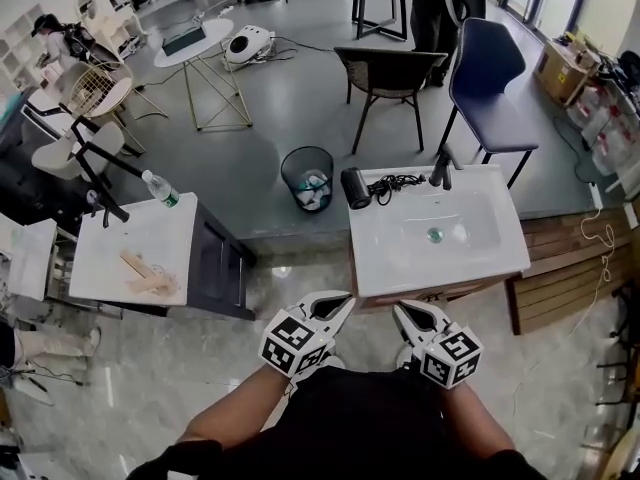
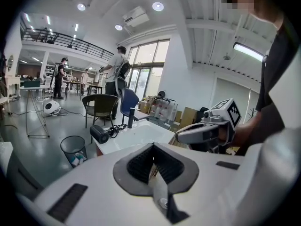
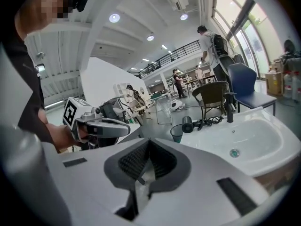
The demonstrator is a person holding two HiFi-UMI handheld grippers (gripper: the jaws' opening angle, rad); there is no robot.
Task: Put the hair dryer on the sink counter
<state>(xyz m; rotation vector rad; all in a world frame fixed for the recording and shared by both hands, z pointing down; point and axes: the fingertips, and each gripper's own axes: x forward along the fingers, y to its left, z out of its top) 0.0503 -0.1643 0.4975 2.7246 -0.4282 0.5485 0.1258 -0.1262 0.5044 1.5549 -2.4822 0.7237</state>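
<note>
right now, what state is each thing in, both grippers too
hair dryer: lying on the sink counter, back left corner, not held
cord: bunched beside the dryer
sink basin: empty
trash bin: upright, rubbish inside
water bottle: upright, capped
left gripper: shut, empty
right gripper: shut, empty

Ahead of my white left claw and right claw, both with black-and-white square markers, I see a black hair dryer and a white sink counter.
</note>
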